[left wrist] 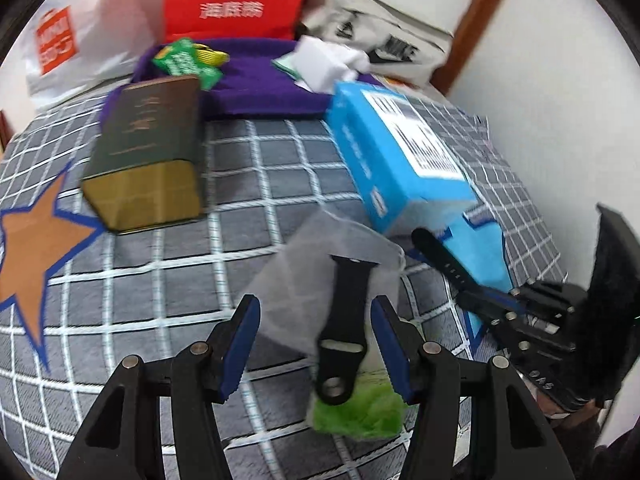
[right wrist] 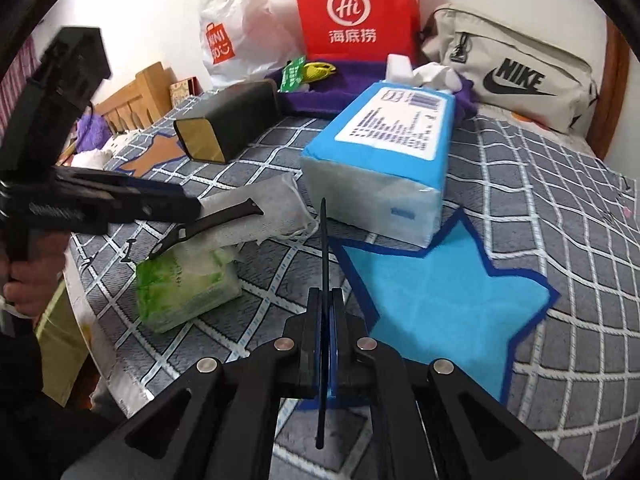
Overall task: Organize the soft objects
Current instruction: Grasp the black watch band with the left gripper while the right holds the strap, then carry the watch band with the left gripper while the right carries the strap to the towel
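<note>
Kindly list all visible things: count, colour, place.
mesh pouch: 1, white, centre
lying strap: 1, black, across mesh pouch
held strap: 1, black, right jaws
green pack: 1, green, front
blue pack: 1, blue, right
tin: 1, dark, left
orange star: 1, orange, left
blue star: 1, blue, right
red bag: 1, red, back
white bag: 1, white, back
beige bag: 1, beige, back
purple cloth: 1, purple, back
left gripper: 1, black, jaws open
right gripper: 1, black, jaws shut

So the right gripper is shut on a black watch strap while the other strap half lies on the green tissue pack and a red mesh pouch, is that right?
Not quite: the mesh pouch is white, not red, as the right wrist view shows. The rest holds: the right gripper is shut on a black watch strap, and the other strap half lies across the green tissue pack and pouch.
</note>
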The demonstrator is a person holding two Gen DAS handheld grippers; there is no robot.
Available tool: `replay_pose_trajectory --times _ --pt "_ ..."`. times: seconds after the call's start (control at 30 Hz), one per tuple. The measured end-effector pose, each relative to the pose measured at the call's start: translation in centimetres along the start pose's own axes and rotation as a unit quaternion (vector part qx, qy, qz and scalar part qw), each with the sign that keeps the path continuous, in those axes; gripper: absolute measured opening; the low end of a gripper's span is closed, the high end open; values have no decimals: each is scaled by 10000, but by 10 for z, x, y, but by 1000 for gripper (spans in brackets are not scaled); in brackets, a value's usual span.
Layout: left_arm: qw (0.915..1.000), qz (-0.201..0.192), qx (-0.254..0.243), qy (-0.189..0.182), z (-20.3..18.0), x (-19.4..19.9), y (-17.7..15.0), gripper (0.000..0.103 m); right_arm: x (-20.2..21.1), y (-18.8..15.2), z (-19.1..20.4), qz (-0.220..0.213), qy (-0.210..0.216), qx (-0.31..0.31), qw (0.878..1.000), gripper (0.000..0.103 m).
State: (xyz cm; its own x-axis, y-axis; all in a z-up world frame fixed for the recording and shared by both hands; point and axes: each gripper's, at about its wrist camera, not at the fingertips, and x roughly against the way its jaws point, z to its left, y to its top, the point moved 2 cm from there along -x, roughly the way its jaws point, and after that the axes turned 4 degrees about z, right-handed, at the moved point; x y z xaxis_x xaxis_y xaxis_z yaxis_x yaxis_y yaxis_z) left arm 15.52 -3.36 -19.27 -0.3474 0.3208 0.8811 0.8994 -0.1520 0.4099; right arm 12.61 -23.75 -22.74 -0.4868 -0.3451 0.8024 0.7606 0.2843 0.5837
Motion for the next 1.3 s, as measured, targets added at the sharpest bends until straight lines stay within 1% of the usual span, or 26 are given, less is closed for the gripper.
replay_pose_trajectory --times 0.17,0.23,0.27,0.33,0.4,0.53,0.6,0.7,0.8,1.03,1.17,1.3 --pt "9996 263 -71 -36 -8 -20 3 53 10 -10 -7 -53 -15 -200 9998 3" --pt "9995 284 -78 -80 -9 -23 3 46 8 -15 -10 -20 -37 -287 9996 3" --pt "9995 276 -82 -113 -10 -23 4 44 7 -17 -12 2 -47 -317 9995 3" --pt "9993 278 -146 -194 -12 -24 5 30 4 -19 -17 49 -50 -382 9992 3" --pt "9992 274 -180 -224 -14 -26 6 24 1 -20 -20 70 -39 -443 9990 3" --pt "9994 215 -101 -271 -10 -23 7 23 0 -20 -19 66 3 -442 9990 3" --pt "9996 128 -74 -232 -6 -16 8 23 2 -19 -18 54 -20 -417 9991 3" --pt "10000 33 25 -84 5 -6 9 23 5 -17 -17 -2 -8 -396 9992 3" --pt "9998 -49 172 102 21 2 5 23 5 -17 -14 38 -100 -407 9991 3" --pt "9961 -77 706 527 68 11 -7 23 15 -16 -8 -20 -147 -352 9993 3" --pt "9941 -92 900 604 83 10 -13 23 27 -14 -4 -114 -151 -340 9992 3" --pt "9930 -108 954 683 87 8 -16 23 39 -9 -2 -186 -127 -427 9988 3"
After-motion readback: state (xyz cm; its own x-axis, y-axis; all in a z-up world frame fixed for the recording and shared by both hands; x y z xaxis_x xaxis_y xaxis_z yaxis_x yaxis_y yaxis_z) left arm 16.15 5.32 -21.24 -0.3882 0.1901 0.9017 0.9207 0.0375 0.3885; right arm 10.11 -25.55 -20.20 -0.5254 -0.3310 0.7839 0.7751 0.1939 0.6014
